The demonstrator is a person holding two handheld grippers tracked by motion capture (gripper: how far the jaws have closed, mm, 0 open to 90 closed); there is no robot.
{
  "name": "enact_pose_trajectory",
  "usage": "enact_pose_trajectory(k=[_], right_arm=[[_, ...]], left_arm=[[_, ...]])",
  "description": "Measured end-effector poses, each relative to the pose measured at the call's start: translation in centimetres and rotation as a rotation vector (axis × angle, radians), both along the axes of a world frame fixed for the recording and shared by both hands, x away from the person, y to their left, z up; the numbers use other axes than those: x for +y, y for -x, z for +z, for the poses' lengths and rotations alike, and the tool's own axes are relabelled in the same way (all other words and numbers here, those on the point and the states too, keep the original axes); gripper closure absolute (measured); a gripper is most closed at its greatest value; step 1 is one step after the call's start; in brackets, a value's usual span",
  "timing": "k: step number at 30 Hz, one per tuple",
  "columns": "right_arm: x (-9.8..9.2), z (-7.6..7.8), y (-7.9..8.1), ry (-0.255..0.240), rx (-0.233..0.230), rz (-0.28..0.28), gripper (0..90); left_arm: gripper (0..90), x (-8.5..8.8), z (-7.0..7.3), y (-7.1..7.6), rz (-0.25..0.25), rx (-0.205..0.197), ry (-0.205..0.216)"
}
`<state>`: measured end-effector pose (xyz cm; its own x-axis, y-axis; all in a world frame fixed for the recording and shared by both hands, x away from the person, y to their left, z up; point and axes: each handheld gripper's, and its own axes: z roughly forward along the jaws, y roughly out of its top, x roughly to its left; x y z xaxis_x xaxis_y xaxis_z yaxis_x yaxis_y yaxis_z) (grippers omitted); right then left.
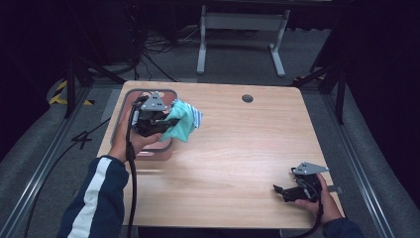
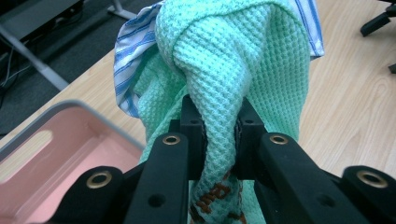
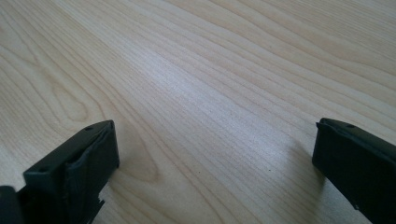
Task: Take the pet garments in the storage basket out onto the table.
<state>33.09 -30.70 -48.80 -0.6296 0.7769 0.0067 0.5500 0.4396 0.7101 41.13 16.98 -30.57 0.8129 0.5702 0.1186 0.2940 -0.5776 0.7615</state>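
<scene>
Above pink bin [image 1: 168, 147], left gripper [image 2: 219, 128] clamped on green cloth [image 2: 233, 70], brown lettering perhaps unreadable, right gripper [image 3: 215, 154] fingers apart.

The green cloth [image 2: 243, 60] is a bumpy waffle weave, with smoother blue-striped fabric [image 2: 128, 60] alongside. Table [image 3: 210, 70] looks like pale wood grain, slight sheen. Pink bin [image 2: 70, 154] looks like matt plastic.
</scene>
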Motion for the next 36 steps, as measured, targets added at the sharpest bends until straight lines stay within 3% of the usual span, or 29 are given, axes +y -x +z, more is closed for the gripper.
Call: enact_pose_trajectory(k=[12,20,29,32,36], right_arm=[[0.0,0.0,0.0,0.000,0.000,0.000,0.7],[0.0,0.0,0.0,0.000,0.000,0.000,0.7],[0.0,0.0,0.0,0.000,0.000,-0.001,0.7],[0.0,0.0,0.0,0.000,0.000,0.000,0.7],[0.0,0.0,0.0,0.000,0.000,0.000,0.7]], left_arm=[[78.6,-3.8,-0.3,0.1,-0.091,-0.006,-0.012],[78.6,-6.6,-1.2,0.0,-0.148,0.014,-0.026],[78.6,-9.6,-3.0,-0.3,-0.193,0.041,-0.061],[78.6,-10.3,-3.8,-0.6,-0.198,0.067,-0.052],[78.6,-11.6,-5.3,-1.0,-0.199,0.088,-0.086]])
